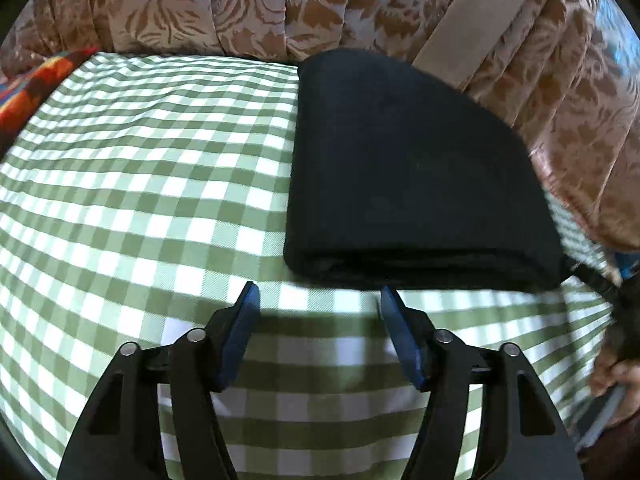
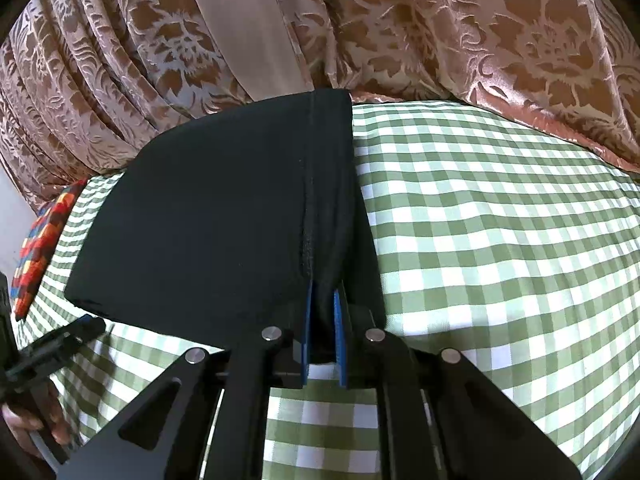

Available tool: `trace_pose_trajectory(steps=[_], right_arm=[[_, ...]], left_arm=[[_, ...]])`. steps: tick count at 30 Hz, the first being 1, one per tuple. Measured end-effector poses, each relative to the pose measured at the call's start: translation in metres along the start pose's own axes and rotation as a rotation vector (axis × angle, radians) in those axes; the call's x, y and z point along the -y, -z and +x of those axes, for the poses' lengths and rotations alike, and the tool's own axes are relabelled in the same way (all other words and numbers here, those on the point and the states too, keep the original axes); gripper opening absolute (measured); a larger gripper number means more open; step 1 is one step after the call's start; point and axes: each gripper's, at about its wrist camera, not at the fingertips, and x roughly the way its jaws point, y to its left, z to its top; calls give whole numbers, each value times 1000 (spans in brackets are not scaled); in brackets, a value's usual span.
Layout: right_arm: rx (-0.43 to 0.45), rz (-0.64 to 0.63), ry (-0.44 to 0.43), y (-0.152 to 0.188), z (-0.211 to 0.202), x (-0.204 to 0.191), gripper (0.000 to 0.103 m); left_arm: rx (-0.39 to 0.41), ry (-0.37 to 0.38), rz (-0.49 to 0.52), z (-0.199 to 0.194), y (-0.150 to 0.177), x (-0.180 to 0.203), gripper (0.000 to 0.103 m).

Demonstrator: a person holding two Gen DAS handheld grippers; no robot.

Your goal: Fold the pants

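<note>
A: Right gripper [image 2: 323, 312] is clamped on the near right edge of the folded black fabric pants [image 2: 224, 216]; left gripper [image 1: 318, 300] is held unclenched, empty, just short of the near fold.

B: Pants are laid on the green-and-white checked cloth [image 1: 140, 200], brown floral curtain [image 1: 200, 4] behind. Final fold is judged in hand; a left-side grasp is called for next.

I find the supporting surface covered edge to edge by a green-and-white checked cloth [image 1: 160, 184], softly rounded and lightly rippled; whether a bed or table lies beneath I cannot tell. Directly on it lie the black pants [image 1: 400, 168], folded into a thick flat block, near the far edge, beside the brown floral curtain [image 1: 240, 4]. In my right wrist view the near corner of the pants is lifted off the cloth. A multicoloured patterned item [image 2: 44, 240] rests at the cloth's far left edge.
</note>
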Motion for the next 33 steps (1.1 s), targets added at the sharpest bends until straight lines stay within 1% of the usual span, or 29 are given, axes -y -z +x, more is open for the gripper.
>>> trace_pose_trajectory(steps=[2, 7, 14, 16, 17, 18, 19, 20, 21, 22, 24, 25, 26, 27, 30, 31, 33], right_arm=[[2, 1, -7, -1, -4, 0, 10], [23, -13, -1, -3, -16, -6, 14], [31, -12, 17, 3, -25, -9, 15], [37, -9, 21, 5, -29, -9, 22], [42, -6, 21, 6, -32, -10, 37], [61, 0, 20, 8, -38, -11, 50], [70, -2, 20, 9, -42, -12, 51], [77, -7, 20, 11, -45, -14, 51], [84, -16, 18, 13, -50, -18, 56], [91, -23, 19, 16, -54, -22, 60], [101, -35, 17, 22, -59, -30, 72], [104, -43, 14, 26, -62, -34, 75], [106, -52, 13, 31, -64, -41, 80], [108, -57, 13, 35, -65, -45, 84], [107, -64, 24, 47, -66, -59, 89], [104, -67, 29, 51, -65, -64, 89], [106, -94, 41, 58, -65, -74, 91]], left_arm=[[21, 22, -11, -9, 0, 1, 61], [116, 3, -18, -44, 0, 4, 61], [168, -28, -4, -70, 3, 7, 62], [175, -33, 5, -75, 4, 9, 62], [177, -36, 7, -77, 6, 10, 62], [182, -42, 11, -81, 7, 11, 67], [192, -46, 14, -84, 7, 11, 70], [198, -47, 17, -86, 8, 12, 70], [205, -49, 22, -91, 9, 13, 70], [208, -53, 23, -93, 10, 13, 73], [215, -59, 22, -97, 13, 15, 75], [217, -60, 22, -99, 14, 15, 75], [218, -65, 21, -100, 16, 16, 77], [224, -72, 23, -103, 18, 17, 82], [243, -84, 37, -108, 23, 21, 84], [242, -84, 46, -109, 24, 22, 87], [241, -86, 57, -110, 28, 24, 90]])
